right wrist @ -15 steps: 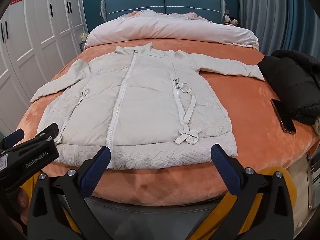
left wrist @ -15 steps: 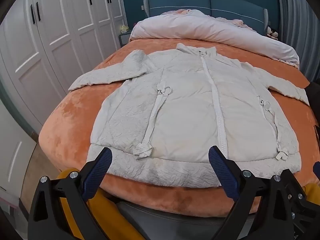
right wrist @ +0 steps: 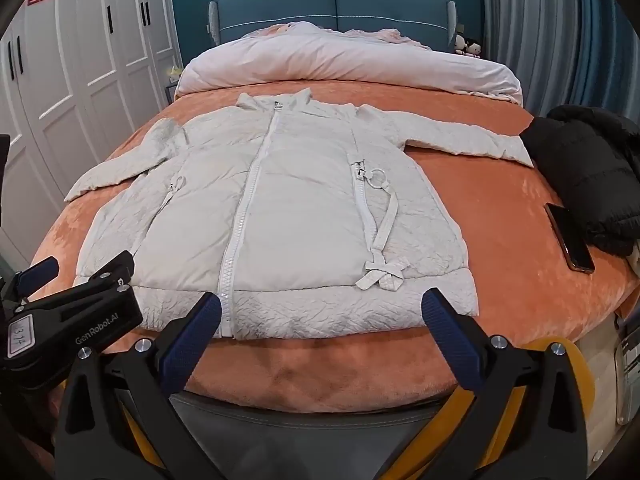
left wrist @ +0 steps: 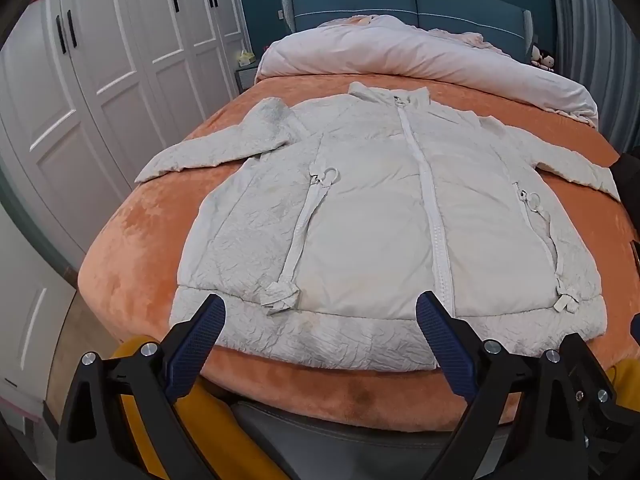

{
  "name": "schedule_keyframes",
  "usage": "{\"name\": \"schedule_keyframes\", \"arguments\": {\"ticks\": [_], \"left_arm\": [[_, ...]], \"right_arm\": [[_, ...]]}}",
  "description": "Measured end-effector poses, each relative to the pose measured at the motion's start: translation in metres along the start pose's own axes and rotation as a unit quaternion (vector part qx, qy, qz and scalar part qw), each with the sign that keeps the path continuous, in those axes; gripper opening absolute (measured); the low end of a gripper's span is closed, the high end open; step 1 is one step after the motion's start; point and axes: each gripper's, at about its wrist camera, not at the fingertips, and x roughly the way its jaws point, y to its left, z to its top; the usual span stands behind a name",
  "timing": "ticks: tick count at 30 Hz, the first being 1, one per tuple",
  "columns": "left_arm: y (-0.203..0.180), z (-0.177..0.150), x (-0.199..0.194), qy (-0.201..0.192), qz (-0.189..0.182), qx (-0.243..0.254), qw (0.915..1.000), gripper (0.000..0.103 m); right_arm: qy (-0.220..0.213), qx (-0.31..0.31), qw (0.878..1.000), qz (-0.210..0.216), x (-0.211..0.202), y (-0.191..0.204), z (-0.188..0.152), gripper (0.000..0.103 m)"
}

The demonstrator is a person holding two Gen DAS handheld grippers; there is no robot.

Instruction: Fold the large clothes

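A large white zip-up jacket (left wrist: 372, 216) (right wrist: 288, 216) lies flat, front up, on the orange bedcover (left wrist: 136, 248) (right wrist: 512, 240), both sleeves spread outward and its hem toward me. My left gripper (left wrist: 320, 312) hovers open over the hem, nothing between its blue pads. The right gripper (right wrist: 320, 312) is open too, above the hem near the zipper's lower end, and holds nothing. In the right wrist view the body of the left gripper (right wrist: 72, 312) shows at the left edge.
A black jacket (right wrist: 588, 172) and a dark phone (right wrist: 570, 238) lie at the bed's right side. A pale rolled duvet (left wrist: 420, 56) lies across the head of the bed, below the blue headboard (right wrist: 332, 8). White wardrobe doors (left wrist: 100, 92) line the left wall.
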Motion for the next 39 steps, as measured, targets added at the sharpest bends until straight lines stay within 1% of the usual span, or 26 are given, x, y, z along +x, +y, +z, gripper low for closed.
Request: {"name": "schedule_keyframes", "arguments": {"ticks": [15,39], "left_arm": [[-0.0010,-0.0020,-0.0001,-0.003,0.000,0.004,1.0000,0.090],[-0.0015,-0.0020,-0.0006,-0.003,0.001,0.004,1.0000,0.087]], "right_arm": [[-0.006,-0.005,1.000,-0.004,-0.0013,0.0035,-0.0026,0.098],[-0.008,-0.005,1.000,-0.005,-0.0032,0.0030,-0.0025,0.098]]}}
